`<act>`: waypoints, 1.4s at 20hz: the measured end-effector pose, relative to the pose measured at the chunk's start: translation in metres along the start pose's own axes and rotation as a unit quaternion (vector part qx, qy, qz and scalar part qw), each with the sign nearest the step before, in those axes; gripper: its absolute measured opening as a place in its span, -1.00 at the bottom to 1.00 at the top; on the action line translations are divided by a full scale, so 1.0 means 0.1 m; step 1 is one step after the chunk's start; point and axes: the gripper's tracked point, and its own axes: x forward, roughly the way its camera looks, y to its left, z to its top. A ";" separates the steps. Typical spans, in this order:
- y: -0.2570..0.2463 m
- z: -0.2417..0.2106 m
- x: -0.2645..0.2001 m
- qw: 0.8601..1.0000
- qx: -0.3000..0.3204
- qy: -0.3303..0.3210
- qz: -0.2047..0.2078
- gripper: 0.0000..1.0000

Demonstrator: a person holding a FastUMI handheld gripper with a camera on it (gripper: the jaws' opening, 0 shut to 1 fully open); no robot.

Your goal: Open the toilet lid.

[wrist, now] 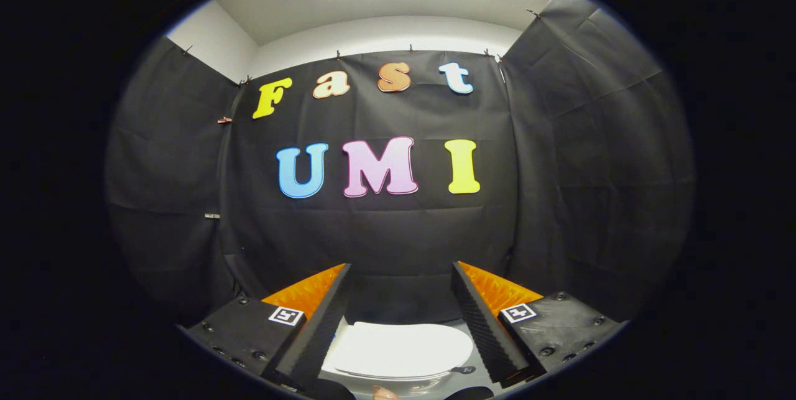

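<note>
Left finger (317,319) of the tongs (401,275): black ridged pad facing inward, orange body behind it, a square black-and-white marker (286,315) on the black mount at its base. Tongs stand wide, fingers well apart, nothing between the pads, touching nothing. In the gap between the two fingers and below them: white toilet lid (401,349), down flat on the bowl, closed. Lid sits apart from both pads. A small dark knob or fitting (463,370) lies just beside the lid's right rim; cannot tell what it is. Right finger (484,319): same ridged pad, orange body, second marker (518,312) at its base. Beyond the fingertips hangs black cloth (385,232), white wall (385,36) above it.
</note>
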 end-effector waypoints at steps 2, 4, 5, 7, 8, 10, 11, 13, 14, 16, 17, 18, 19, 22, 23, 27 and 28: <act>-0.11 -0.04 0.02 1.000 0.004 0.005 -0.009 0.98; -0.21 -0.08 0.04 1.000 0.006 0.011 -0.018 0.98; -0.27 -0.11 0.06 1.000 0.007 0.014 -0.022 0.98; -0.40 -0.14 0.11 0.999 0.009 0.018 -0.033 0.98; -0.46 -0.18 0.14 0.999 0.011 0.022 -0.038 0.98; -0.61 -0.27 0.19 0.998 0.014 0.032 -0.049 0.98; -0.68 -0.31 0.21 0.998 0.016 0.036 -0.055 0.98; -0.83 -0.40 0.26 0.997 0.022 0.046 -0.066 0.98; -0.92 -0.45 0.28 0.996 0.025 0.049 -0.072 0.98; -1.08 -0.57 0.33 0.994 0.033 0.059 -0.084 0.98; -1.17 -0.64 0.35 0.993 0.039 0.065 -0.091 0.98; -1.26 -0.71 0.37 0.992 0.045 0.073 -0.097 0.98; -1.34 -0.79 0.39 0.990 0.053 0.080 -0.101 0.98; -1.56 -1.00 0.49 0.986 0.086 0.092 -0.107 0.98; -1.64 -1.10 0.53 0.984 0.101 0.099 -0.109 0.98; -1.90 -1.63 0.69 0.968 0.181 0.136 -0.107 0.96; -1.96 -1.79 0.73 0.962 0.199 0.150 -0.109 0.96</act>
